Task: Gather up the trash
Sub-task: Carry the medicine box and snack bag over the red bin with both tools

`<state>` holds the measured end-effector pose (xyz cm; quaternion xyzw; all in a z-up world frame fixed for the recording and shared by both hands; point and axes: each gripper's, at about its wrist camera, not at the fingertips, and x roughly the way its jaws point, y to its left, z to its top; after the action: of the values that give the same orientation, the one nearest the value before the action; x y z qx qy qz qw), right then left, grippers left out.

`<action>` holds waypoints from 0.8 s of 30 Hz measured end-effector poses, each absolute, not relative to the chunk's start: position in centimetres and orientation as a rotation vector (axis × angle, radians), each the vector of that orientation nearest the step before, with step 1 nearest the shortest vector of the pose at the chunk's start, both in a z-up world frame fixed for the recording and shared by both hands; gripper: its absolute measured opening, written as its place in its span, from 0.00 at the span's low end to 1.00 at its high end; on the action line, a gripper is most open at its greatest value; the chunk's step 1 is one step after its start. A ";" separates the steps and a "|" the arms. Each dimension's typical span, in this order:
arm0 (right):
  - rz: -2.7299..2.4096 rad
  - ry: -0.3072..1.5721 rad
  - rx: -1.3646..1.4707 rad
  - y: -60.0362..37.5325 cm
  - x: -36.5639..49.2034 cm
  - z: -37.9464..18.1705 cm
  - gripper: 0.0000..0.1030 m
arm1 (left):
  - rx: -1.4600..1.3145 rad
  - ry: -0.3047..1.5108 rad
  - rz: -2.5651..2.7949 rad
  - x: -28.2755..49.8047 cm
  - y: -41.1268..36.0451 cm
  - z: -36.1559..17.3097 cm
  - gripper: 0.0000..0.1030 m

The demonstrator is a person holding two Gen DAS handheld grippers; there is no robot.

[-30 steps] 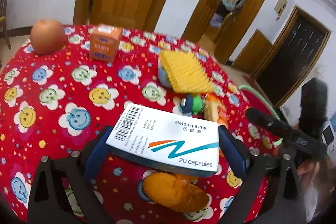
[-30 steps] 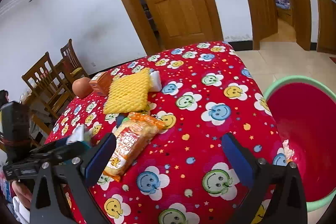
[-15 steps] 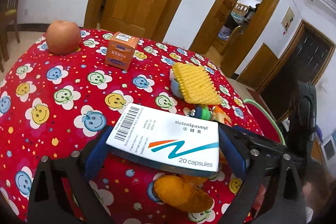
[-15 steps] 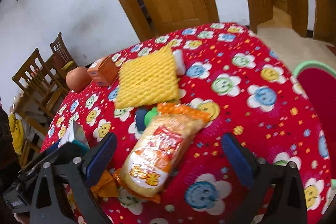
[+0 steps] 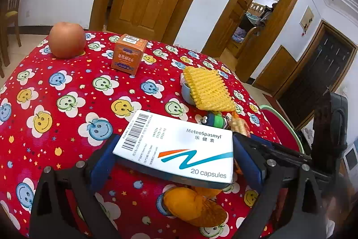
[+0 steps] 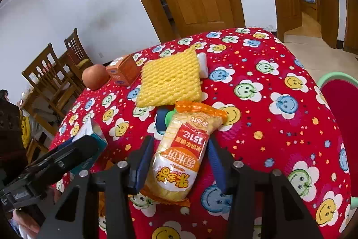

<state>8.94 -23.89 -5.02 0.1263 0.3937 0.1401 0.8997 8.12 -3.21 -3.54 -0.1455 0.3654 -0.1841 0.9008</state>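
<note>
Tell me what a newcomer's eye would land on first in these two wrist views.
Probably the white capsule box clamped in the left gripper, filling the lower middle of the left wrist view. Next, the orange-and-yellow snack packet between the right gripper's blue pads, which have just been closing on it. Behind both, the red smiley-flower tablecloth carries a yellow foam net.

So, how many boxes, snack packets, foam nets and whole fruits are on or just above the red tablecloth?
Boxes: 2 (white medicine box, orange box)
Snack packets: 1 (rice cracker packet)
Foam nets: 1 (yellow foam net)
Whole fruits: 1 (apple)
Total: 5
</note>
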 end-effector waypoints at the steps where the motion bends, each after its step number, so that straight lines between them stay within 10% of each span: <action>1: 0.295 0.808 0.263 -24.0 8.9 -4.9 0.50 | -0.302 0.752 -0.383 8.1 -3.2 -3.5 0.93; 24: 0.322 0.592 0.295 -31.5 6.9 -1.1 0.50 | -0.204 0.605 -0.495 5.8 -10.3 2.2 0.93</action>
<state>6.92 -31.54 -1.14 0.1443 0.2895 0.1574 0.9330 5.85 -10.28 2.23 -0.0993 0.2943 -0.2410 0.9195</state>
